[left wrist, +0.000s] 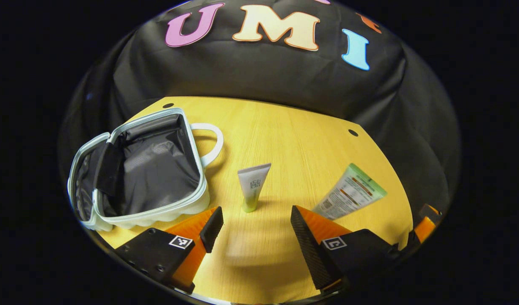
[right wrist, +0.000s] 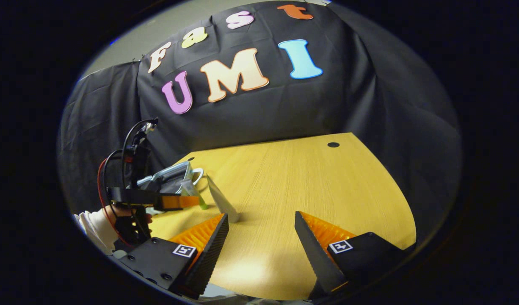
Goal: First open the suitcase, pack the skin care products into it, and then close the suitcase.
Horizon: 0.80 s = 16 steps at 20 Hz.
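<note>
Here, in the left gripper view, the left gripper (left wrist: 253, 224) is being held with its fingers (left wrist: 212, 228) wide apart and nothing is being clamped between them. Just past the gap, at about twelve o'clock from the fingertips, a small tube (left wrist: 253, 186) is being seen standing on its cap on the wooden table (left wrist: 293, 140), apart from both fingers. At about two o'clock, close behind the right-hand finger, a larger green-topped tube (left wrist: 348, 192) is being shown leaning, its lower end hidden by that finger. At ten o'clock the suitcase (left wrist: 145, 173) is lying open, its grey lining exposed, its white handle pointing toward the table's middle and its near rim just beside the left-hand finger.

In the right gripper view, the right gripper (right wrist: 261, 226) is likewise being held open, with bare tabletop (right wrist: 310, 178) between the fingers. The larger tube (right wrist: 221, 199) is being seen edge-on just above the left-hand fingertip, at about eleven o'clock; whether it is touching cannot be told. Farther off at ten o'clock, the other gripper (right wrist: 181, 201) is being carried by a hand (right wrist: 128, 218) in a white sleeve (right wrist: 94, 226), with the suitcase (right wrist: 170, 178) behind it.
</note>
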{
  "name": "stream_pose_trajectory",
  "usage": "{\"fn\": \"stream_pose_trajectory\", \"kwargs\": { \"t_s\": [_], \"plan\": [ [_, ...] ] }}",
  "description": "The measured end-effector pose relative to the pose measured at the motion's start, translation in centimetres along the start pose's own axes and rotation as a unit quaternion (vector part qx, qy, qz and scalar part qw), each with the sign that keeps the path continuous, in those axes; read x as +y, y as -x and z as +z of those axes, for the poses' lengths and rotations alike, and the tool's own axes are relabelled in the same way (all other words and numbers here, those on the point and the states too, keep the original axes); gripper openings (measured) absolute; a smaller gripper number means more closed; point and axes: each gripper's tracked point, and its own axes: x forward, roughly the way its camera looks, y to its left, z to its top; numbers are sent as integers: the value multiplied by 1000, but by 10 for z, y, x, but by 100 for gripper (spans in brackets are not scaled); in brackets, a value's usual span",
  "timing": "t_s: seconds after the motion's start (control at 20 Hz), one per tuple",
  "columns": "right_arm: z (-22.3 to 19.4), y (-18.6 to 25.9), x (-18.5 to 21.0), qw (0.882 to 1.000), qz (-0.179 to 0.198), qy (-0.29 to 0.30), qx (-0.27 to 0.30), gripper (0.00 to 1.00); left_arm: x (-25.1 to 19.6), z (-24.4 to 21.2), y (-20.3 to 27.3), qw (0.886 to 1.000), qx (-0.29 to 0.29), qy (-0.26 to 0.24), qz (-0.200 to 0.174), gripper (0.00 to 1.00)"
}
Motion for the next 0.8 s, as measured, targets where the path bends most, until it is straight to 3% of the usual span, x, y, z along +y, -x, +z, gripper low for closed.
{"fn": "stream_pose_trajectory", "kwargs": {
  "t_s": [0.25,0.5,0.6,0.65,0.7,0.75,0.8],
  "plan": [
    [-20,-16,22,998,51,40,22,98,8,9,-27,998,-38,43,26,95],
    [-31,-50,54,994,93,43,29,98,11,20,-42,997,-61,46,33,93],
    [-35,-66,61,993,99,48,32,98,13,23,-46,996,-70,46,36,87],
    [-34,-73,64,993,101,48,31,98,13,23,-50,996,-68,45,40,76],
    [-34,-79,67,993,104,43,29,98,14,22,-51,996,-67,43,40,75],
    [-34,-87,72,993,108,38,29,98,14,22,-54,996,-66,41,42,62],
    [-36,-96,76,993,111,33,31,98,14,22,-57,996,-65,41,42,58]
  ]
}}
